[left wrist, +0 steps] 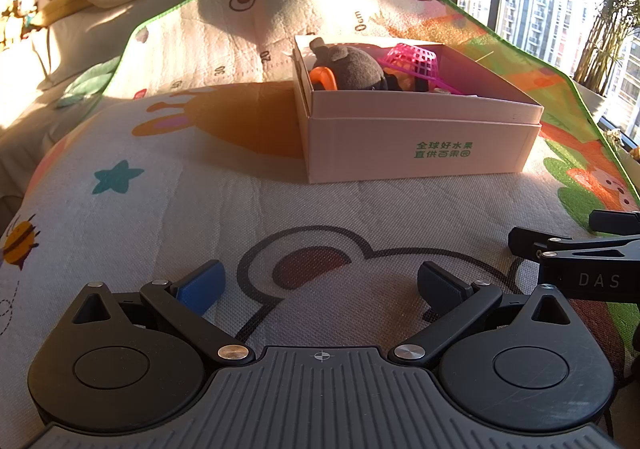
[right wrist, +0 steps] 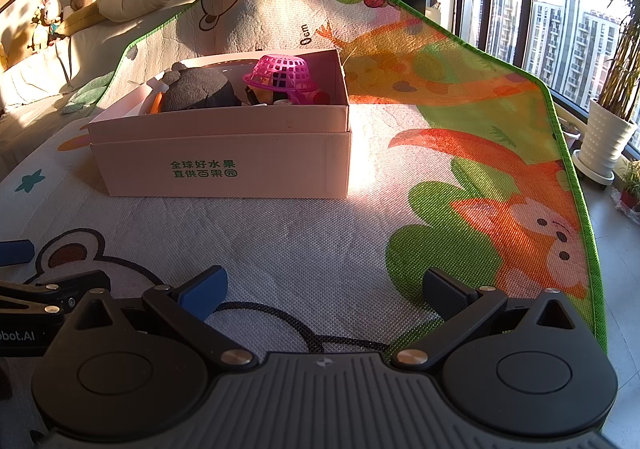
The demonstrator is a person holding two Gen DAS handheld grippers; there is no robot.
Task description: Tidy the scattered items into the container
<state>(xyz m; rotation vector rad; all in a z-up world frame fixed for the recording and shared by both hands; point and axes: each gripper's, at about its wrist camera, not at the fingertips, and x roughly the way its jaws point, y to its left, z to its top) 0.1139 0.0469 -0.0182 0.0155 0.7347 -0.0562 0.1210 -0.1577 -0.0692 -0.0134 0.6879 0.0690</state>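
Box (right wrist: 224,153) filled, both claws empty (mat (right wrist: 320,233) bare)

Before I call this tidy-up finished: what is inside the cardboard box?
The cardboard box holds a grey plush toy, an upturned pink basket and an orange piece. Smaller bits show under the basket; the box walls hide the bottom.

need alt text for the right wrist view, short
A white cardboard box with green lettering sits on a cartoon animal play mat, holding a grey plush toy and an upturned pink plastic basket. In the foreground the right gripper is open and empty above the mat, with part of the left gripper at the left edge.
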